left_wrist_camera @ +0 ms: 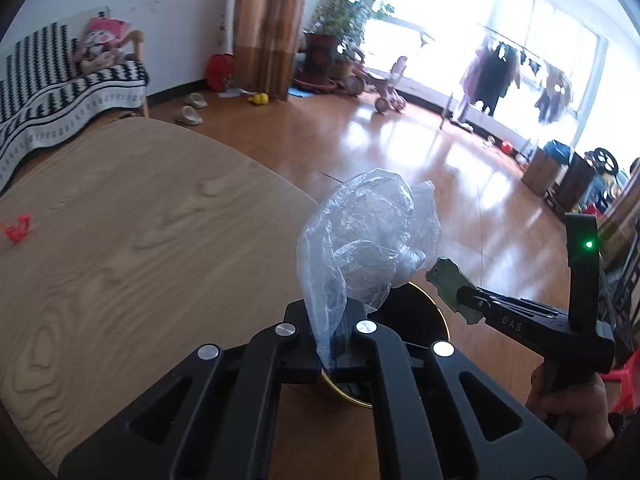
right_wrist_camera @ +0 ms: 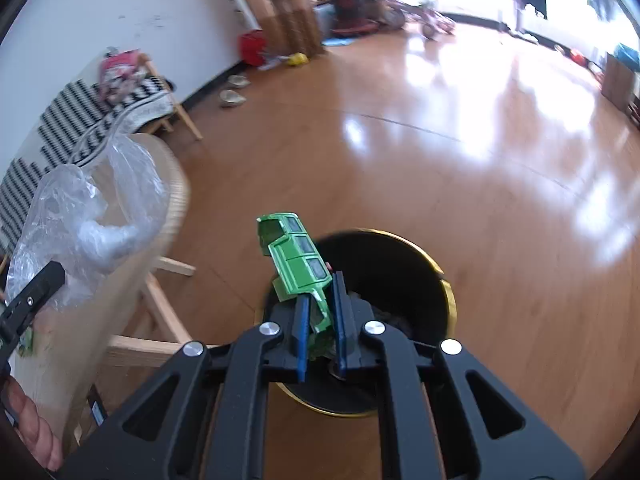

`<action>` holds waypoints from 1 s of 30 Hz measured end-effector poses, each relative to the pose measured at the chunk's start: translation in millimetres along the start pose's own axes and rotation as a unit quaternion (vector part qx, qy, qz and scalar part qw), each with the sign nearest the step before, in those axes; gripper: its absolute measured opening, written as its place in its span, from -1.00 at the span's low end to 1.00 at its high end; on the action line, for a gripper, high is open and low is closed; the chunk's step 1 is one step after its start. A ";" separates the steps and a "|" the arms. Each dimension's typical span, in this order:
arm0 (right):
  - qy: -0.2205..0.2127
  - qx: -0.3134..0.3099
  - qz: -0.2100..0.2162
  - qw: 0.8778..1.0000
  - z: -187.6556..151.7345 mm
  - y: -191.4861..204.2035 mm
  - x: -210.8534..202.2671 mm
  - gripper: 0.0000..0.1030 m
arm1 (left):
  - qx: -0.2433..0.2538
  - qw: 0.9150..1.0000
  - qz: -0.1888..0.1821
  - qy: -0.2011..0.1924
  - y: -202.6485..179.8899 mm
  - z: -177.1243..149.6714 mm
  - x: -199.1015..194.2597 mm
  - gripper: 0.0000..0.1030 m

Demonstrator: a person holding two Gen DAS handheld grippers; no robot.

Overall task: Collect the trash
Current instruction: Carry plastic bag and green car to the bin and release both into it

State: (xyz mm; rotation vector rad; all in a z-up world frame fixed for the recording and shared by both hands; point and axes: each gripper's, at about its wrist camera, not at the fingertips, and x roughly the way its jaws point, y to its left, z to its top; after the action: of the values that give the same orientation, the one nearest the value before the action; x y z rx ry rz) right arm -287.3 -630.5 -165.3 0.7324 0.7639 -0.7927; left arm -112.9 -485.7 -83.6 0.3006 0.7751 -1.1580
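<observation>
Clear crumpled plastic, a thin bag (left_wrist_camera: 360, 240), sticks up from the left gripper (left_wrist_camera: 338, 340), whose black fingers are clenched tight on its lower end; in the left wrist view the bag rises toward 12 o'clock from the jaws. Just past it at 3 o'clock the right gripper (left_wrist_camera: 460, 296) comes in from the right edge, pinching a green toy-car shell (left_wrist_camera: 448, 284). From the right wrist view the right gripper (right_wrist_camera: 320, 328) has its blue-padded fingers (right_wrist_camera: 302, 336) clamped on the shell (right_wrist_camera: 298, 262), which tilts up toward 11 o'clock. Directly behind and beneath it stands a black trash bin with a gold rim (right_wrist_camera: 448, 280) on the glossy wooden floor (right_wrist_camera: 440, 152), some dark rubbish inside. At 9 o'clock in that view the bag (right_wrist_camera: 84, 216) hangs over the light wood-grain table (left_wrist_camera: 120, 260). A small red scrap (left_wrist_camera: 18, 232) lies on the table's far left.
</observation>
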 end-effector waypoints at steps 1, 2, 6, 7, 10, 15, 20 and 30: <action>0.005 0.006 -0.003 1.000 -2.1 -6.5 1.9 -0.78 | 0.005 1.000 -0.003 0.004 -5.6 -1.2 5.0 -0.98; 0.011 0.011 -0.007 1.000 -4.7 -13.6 4.3 -0.78 | 0.012 1.000 -0.007 0.009 -11.9 -2.1 12.4 -0.98; 0.035 0.036 -0.016 0.999 -8.1 -33.8 15.4 -0.78 | 0.025 0.999 -0.015 0.021 -21.9 -2.3 28.9 -0.98; 0.039 0.039 -0.018 0.998 -8.7 -36.8 17.3 -0.78 | 0.025 0.999 -0.017 0.023 -22.9 -1.1 32.2 -0.98; 0.045 0.043 -0.017 0.998 -8.5 -38.3 22.0 -0.78 | 0.027 0.999 -0.021 0.025 -24.1 -0.5 37.7 -0.98; 0.051 0.044 -0.015 0.998 -2.1 -31.6 29.0 -0.78 | 0.024 0.999 -0.019 0.031 -21.0 3.4 44.7 -0.98; 0.058 0.051 -0.013 0.997 0.4 -37.4 30.8 -0.76 | 0.023 0.999 -0.021 0.034 -22.9 5.0 48.3 -0.98; 0.037 0.068 -0.015 0.997 1.6 -42.3 21.4 0.39 | 0.030 0.999 -0.026 0.038 -32.3 5.7 54.8 -0.98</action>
State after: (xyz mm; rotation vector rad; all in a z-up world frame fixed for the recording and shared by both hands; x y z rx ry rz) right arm -311.4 -660.2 -193.5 0.8780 0.7940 -0.8538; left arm -129.8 -540.6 -111.6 0.3777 0.8199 -1.2255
